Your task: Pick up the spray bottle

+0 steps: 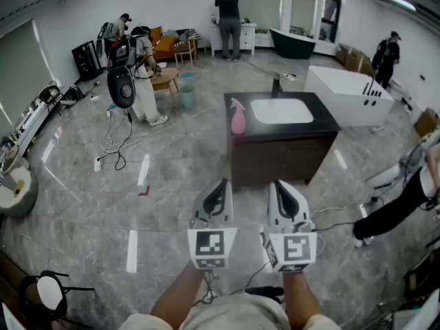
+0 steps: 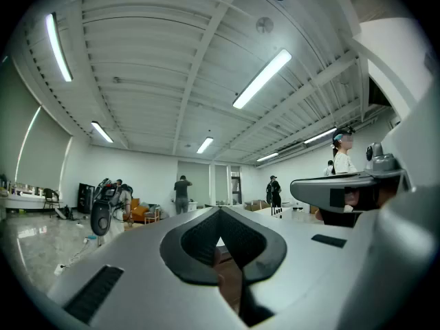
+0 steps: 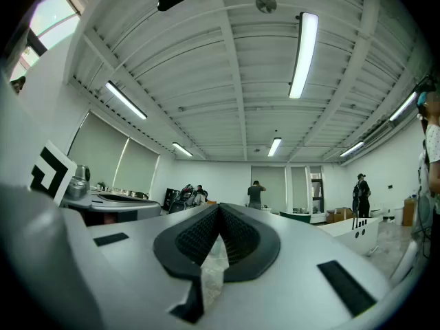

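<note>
A pink spray bottle (image 1: 237, 117) stands upright on the left end of a dark vanity counter (image 1: 323, 119), next to its white sink (image 1: 280, 111). Both grippers are held side by side in front of the vanity, well short of the bottle and pointing toward it. In the head view my left gripper (image 1: 218, 186) is level with the vanity's left part and my right gripper (image 1: 280, 186) with its middle. The left gripper (image 2: 220, 212) has its jaws together with nothing between them. My right gripper (image 3: 220, 206) is likewise shut and empty. Neither gripper view shows the bottle.
A white bathtub (image 1: 347, 91) sits behind the vanity to the right. Cables (image 1: 117, 146) trail over the grey floor at left, near a person with camera gear (image 1: 141, 74). Another person's arm and leg (image 1: 395, 208) reach in at right. A black stool (image 1: 51, 291) stands at lower left.
</note>
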Available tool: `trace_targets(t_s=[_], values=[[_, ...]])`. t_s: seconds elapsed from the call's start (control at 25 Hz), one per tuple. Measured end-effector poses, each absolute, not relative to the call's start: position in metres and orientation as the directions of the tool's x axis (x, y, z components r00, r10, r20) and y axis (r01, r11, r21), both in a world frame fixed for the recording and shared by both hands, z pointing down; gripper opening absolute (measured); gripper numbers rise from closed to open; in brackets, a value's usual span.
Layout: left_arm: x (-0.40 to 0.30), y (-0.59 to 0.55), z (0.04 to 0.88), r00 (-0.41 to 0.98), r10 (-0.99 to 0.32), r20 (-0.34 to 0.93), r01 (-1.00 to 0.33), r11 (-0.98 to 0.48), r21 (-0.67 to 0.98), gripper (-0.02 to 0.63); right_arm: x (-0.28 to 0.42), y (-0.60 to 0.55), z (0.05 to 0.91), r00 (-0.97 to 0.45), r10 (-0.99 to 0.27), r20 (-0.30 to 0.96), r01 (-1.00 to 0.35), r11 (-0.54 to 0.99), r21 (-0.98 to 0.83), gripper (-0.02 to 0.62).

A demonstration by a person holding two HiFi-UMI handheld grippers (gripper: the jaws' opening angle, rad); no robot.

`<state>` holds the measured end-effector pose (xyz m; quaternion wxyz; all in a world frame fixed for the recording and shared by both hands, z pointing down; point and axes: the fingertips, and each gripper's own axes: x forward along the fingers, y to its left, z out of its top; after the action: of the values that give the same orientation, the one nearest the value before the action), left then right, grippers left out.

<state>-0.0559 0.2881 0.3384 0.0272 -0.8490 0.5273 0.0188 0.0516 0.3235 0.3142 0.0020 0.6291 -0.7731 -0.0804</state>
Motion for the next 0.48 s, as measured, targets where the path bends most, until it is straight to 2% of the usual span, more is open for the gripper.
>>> trace_targets(t_s=[0.48], values=[[-0.032,0.287,0.341,0.422,-0.905,-0.057,-0.907,-0.421,-0.022,0.002,0.08,0.318,0.318,-0.218,-0.971,-0.103,-0.972,0.207,0.109,0.005]])
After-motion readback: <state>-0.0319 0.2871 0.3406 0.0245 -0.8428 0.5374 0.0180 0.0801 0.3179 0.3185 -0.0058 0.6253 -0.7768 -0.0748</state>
